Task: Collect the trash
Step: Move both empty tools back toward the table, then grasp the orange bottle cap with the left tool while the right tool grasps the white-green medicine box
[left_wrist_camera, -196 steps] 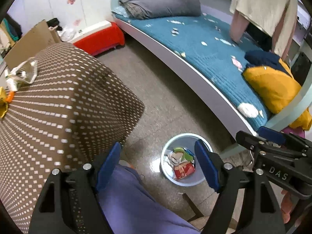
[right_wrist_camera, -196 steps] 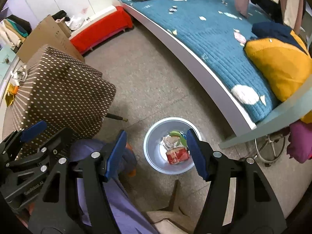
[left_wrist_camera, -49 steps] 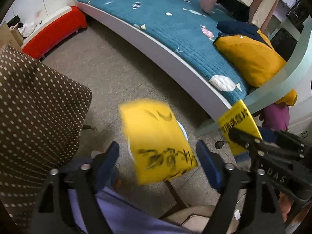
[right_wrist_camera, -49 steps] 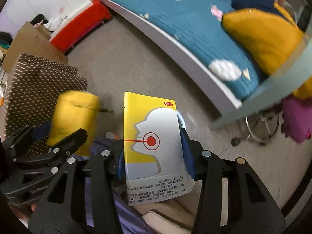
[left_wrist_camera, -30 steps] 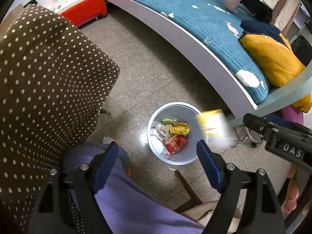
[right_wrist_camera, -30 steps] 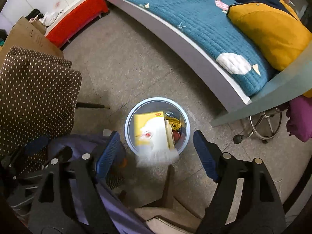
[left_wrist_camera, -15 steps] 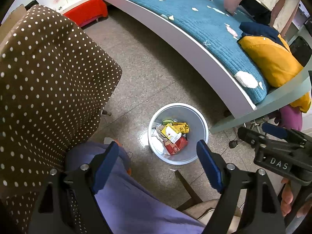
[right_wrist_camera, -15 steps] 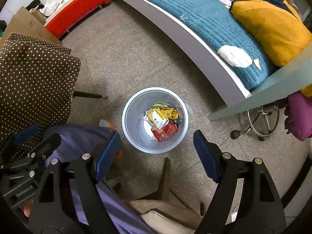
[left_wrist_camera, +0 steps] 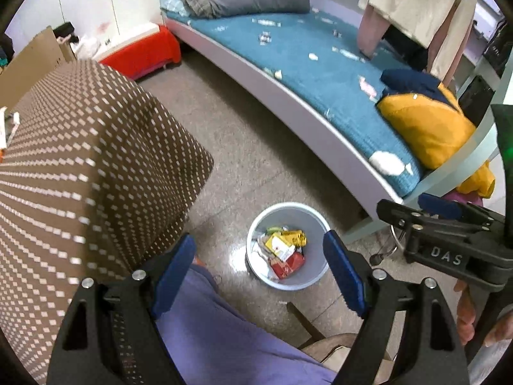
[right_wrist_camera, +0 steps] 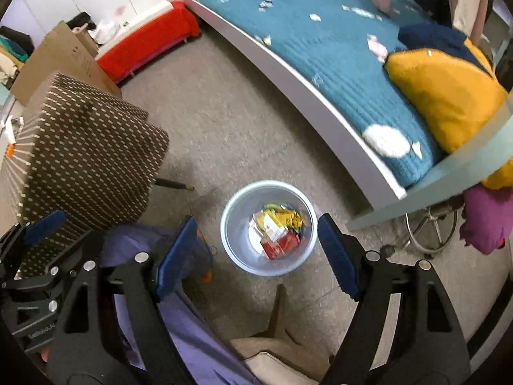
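On the grey floor (right_wrist_camera: 224, 122) of a bedroom, seen from above. At far left, a desk under a brown dotted cloth (left_wrist_camera: 73, 173). Next, the left gripper (left_wrist_camera: 259, 269), its blue fingers (left_wrist_camera: 173, 266) spread wide, holding nothing. Between them, well below, a pale round bin (left_wrist_camera: 307, 280) holds the trash (left_wrist_camera: 283, 252): yellow, white and red packets. The right gripper (right_wrist_camera: 255, 253) likewise hangs above the bin with fingers spread and empty. At right, a bed with a teal cover (right_wrist_camera: 336, 41) carries a yellow cushion (right_wrist_camera: 449, 96).
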Demonstrator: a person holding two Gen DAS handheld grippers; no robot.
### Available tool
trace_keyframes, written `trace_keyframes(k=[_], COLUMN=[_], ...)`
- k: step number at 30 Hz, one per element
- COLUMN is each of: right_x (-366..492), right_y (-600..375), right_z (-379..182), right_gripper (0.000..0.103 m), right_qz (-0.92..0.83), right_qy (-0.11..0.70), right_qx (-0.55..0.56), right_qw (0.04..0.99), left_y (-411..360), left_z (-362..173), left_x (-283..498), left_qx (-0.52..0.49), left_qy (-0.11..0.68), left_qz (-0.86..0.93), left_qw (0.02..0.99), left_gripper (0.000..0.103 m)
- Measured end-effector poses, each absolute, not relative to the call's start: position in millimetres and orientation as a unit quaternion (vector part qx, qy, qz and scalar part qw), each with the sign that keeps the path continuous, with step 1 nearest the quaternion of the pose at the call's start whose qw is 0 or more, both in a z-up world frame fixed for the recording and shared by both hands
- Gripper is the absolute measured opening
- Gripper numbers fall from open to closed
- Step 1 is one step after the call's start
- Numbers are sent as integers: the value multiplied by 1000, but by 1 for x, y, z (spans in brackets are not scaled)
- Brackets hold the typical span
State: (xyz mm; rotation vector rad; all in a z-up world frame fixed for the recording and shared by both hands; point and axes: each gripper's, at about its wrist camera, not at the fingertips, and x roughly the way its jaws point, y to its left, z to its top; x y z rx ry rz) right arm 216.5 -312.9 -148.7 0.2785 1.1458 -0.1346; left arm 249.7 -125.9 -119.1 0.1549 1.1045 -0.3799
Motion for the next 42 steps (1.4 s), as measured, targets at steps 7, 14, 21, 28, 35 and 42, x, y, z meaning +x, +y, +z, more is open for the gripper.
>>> trace_keyframes(k=[7, 14, 21, 28, 35, 42], right_x=[220, 228, 244, 260, 286, 326], right_y=[-293, -263, -220, -169, -110, -53], right_z=[-116, -86, -66, -55, -51, -56], right_gripper=[77, 77, 80, 83, 84, 84], right_qz=[-40, -6, 33, 83, 126, 161], right_qy=[510, 484, 470, 466, 469, 478], right_qx=[117, 106, 90, 73, 45, 15], right_qw=[851, 869, 878, 878, 873, 864], left_y=[-107, -69, -20, 35, 96, 151], left_z=[-82, -54, -34, -23, -20, -29], left_x=[241, 240, 241, 241, 254, 296], left_qx=[55, 30, 12, -7, -26, -50], left_qy=[488, 465, 444, 436, 436, 443], left_qz=[-177, -143, -93, -45, 0, 29], left_qw=[853, 873, 891, 899, 900, 894], left_gripper=[80, 80, 80, 81, 83, 84])
